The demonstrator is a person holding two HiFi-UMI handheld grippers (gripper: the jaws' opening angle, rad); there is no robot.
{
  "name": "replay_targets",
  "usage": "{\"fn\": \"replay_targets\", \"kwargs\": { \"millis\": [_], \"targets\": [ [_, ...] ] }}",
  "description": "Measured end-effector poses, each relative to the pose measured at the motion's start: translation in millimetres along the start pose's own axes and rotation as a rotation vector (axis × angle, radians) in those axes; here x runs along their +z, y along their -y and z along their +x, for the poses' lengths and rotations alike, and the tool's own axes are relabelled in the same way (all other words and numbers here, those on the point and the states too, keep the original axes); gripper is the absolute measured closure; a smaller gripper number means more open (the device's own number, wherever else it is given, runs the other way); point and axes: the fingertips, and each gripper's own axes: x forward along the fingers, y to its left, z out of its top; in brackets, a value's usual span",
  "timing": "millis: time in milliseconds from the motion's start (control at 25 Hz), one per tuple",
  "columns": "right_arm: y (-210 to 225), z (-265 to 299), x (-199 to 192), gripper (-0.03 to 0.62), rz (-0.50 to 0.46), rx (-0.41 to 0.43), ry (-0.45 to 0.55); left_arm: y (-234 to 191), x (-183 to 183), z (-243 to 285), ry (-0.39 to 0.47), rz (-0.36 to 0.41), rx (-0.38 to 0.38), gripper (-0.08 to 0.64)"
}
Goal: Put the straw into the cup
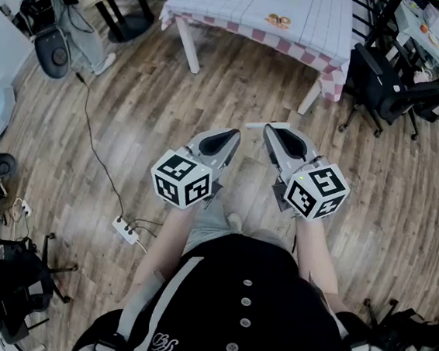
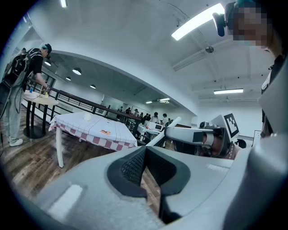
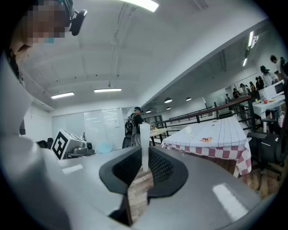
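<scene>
From the head view, the left gripper (image 1: pixel 235 134) and right gripper (image 1: pixel 270 129) point across a wooden floor (image 1: pixel 132 115) toward a checked-cloth table (image 1: pixel 245 10). The left gripper view shows its jaws clenched together, empty. The right gripper view shows its jaws grasping the white straw (image 3: pixel 144 139), which stands upright between them.

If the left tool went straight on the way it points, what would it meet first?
Likely the free end of the straw, held across its path by the right tool; depth is hard to judge.
</scene>
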Motion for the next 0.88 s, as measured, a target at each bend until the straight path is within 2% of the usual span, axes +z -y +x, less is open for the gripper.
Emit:
{"fn": "replay_targets", "kwargs": {
  "millis": [560, 880],
  "targets": [
    [2.6, 2.8, -1.1, 0.551, 0.007, -0.002, 0.023, -7.0, -6.4, -6.2, -0.012, 0.003, 0.040, 0.561],
    [21.2, 17.3, -11.5, 0.551, 0.062, -0.012, 0.005, -22.8, -17.3, 9.2, -0.054, -0.024, 0.036, 0.561]
  ]
}}
